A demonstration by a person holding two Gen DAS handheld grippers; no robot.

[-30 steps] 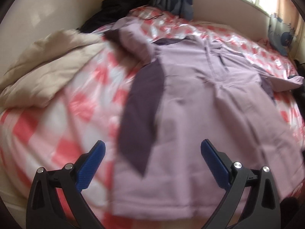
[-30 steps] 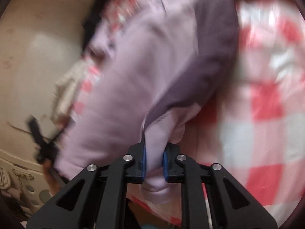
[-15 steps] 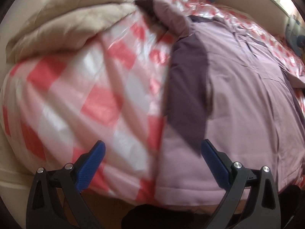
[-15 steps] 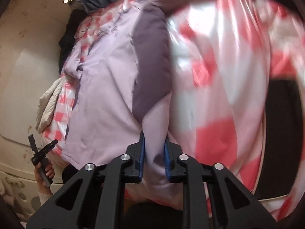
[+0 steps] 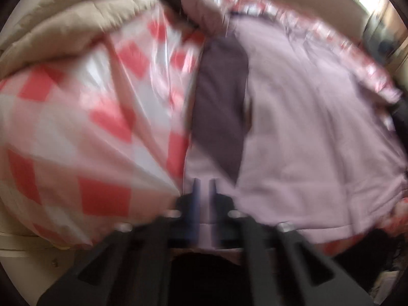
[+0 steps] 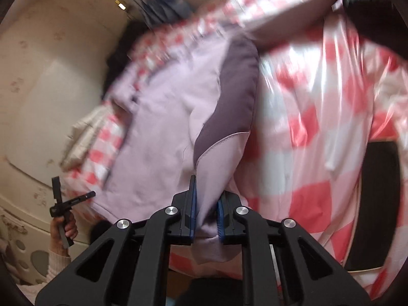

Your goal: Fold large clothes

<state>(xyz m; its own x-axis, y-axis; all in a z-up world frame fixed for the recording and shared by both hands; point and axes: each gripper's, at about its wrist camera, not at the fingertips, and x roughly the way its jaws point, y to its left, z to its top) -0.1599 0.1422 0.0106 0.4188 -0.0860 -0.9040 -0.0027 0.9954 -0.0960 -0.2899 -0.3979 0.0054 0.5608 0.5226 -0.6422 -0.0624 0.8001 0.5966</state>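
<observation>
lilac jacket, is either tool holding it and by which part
Both: the right tool clamps the lilac jacket by a sleeve cuff; the left tool has just closed on its hem.

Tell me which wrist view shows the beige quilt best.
Left wrist: the beige quilt fills the upper-left corner, bunched on the checked bedspread, though motion-blurred. Right wrist shows only a small, blurred pale strip of it beyond the lilac coat.

We see our right gripper (image 6: 206, 206) clamped on the near hem of the lilac coat (image 6: 163, 137), which lies on the red-checked bed (image 6: 318, 132); far left, a hand (image 6: 66, 228) holds another gripper.
</observation>
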